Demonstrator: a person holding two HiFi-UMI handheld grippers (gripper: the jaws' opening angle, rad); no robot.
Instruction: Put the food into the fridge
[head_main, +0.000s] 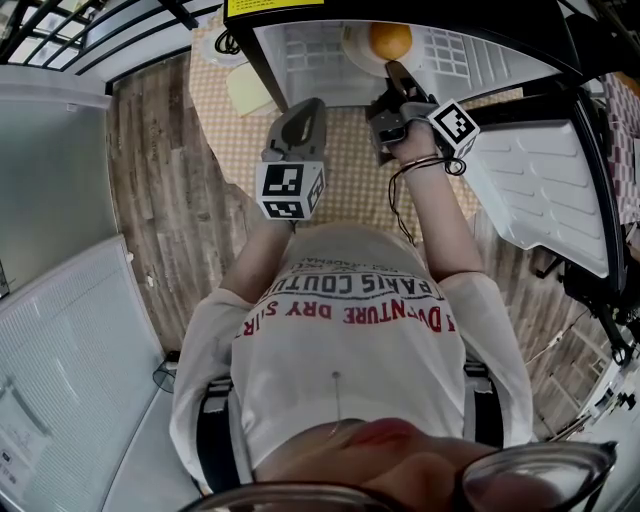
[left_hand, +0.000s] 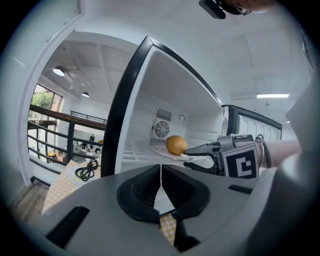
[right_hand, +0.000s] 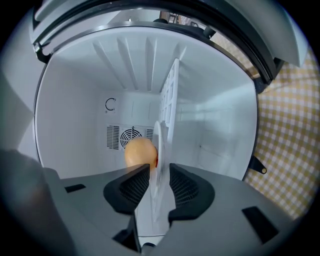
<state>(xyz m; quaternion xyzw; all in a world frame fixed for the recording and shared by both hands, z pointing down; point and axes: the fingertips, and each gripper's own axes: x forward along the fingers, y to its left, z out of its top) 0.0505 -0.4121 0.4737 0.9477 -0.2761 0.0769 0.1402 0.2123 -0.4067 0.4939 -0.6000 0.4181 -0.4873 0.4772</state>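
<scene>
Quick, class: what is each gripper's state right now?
Left gripper: closed, empty.
Right gripper: open, jaws either side of the plate, not gripping it.

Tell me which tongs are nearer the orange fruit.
Right. The right tongs are inside the fridge, the plate between them, beside the orange fruit; the left tongs hang outside, farther back.

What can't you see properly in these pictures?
- Head view: the plate under the orange is partly covered by the right tongs.
- Right gripper view: a red bit beside the orange is half hidden by the plate's rim.
- Left gripper view: the black cable is too small to identify.
</scene>
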